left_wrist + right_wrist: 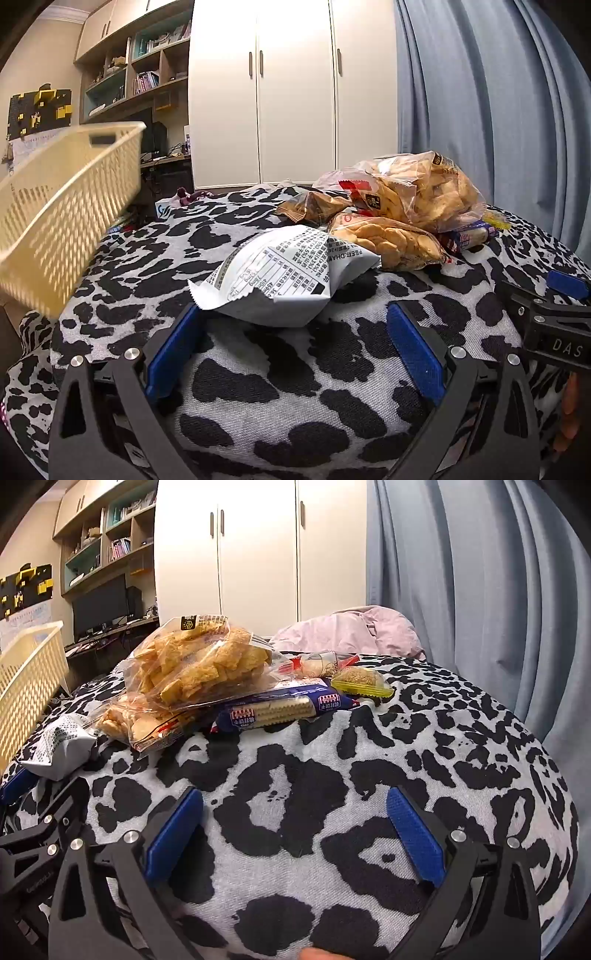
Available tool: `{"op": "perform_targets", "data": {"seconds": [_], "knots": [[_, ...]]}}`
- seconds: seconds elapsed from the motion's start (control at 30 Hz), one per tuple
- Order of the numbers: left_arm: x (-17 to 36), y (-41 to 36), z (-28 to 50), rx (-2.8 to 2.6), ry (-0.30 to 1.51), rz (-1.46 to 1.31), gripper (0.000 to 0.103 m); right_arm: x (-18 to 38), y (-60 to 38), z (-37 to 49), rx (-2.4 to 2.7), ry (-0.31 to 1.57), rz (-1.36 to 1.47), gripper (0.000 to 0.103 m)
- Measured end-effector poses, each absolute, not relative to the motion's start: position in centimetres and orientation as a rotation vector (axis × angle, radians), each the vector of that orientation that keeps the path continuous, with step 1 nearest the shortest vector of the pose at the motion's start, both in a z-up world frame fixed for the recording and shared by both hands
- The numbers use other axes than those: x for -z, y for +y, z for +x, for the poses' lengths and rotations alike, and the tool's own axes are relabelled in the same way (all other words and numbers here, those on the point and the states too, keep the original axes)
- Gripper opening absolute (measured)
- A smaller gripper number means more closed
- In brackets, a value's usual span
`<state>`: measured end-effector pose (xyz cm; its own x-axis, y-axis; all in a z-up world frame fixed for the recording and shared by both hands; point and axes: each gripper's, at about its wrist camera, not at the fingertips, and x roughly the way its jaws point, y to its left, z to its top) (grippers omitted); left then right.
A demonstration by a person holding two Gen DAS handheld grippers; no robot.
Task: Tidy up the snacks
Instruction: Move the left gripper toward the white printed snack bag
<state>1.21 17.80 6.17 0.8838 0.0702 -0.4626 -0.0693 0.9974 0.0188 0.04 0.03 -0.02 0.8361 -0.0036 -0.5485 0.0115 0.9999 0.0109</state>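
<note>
**Snacks heaped on the bed, both tongs spread**

Piled on the leopard-print bed cover (295,775): clear bag of fried crisps (199,661) atop a blue cracker pack (284,709), white pouch (280,273) lying nearest. Just short of that pouch, left tongs (295,343), released, grasping nothing. Right tongs (295,827) likewise gaping over bare cover. Off left, tilted cream basket (62,206).
</note>
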Motion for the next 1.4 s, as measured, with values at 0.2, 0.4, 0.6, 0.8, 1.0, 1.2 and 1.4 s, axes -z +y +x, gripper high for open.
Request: {"op": "perform_targets", "data": {"seconds": [0.2,0.4,0.6,0.8,1.0,1.2,1.4], "knots": [[-6.15,17.81,1.20,-0.073,0.482,0.001,0.101,0.01,-0.02,0.07,0.007,0.579,0.018,0.098],[-6.27,17.69,1.21,-0.075,0.483,0.003,0.101,0.01,-0.01,0.05,0.007,0.577,0.018,0.098],[-6.18,17.79,1.23,-0.073,0.483,0.002,0.101,-0.01,-0.02,0.04,0.007,0.576,0.018,0.098],[-6.20,17.77,1.28,-0.073,0.484,0.002,0.101,-0.16,0.24,-0.18,0.007,0.581,0.017,0.098],[-6.26,17.75,1.25,-0.074,0.485,0.002,0.101,-0.24,0.10,-0.10,0.002,0.598,0.017,0.098],[-6.12,17.72,1.11,-0.073,0.484,0.002,0.101,-0.30,0.16,0.32,0.007,0.612,0.016,0.098],[-5.91,17.66,0.89,-0.078,0.461,0.002,0.101,-0.35,0.23,0.37,0.005,0.617,0.016,0.098]]}}
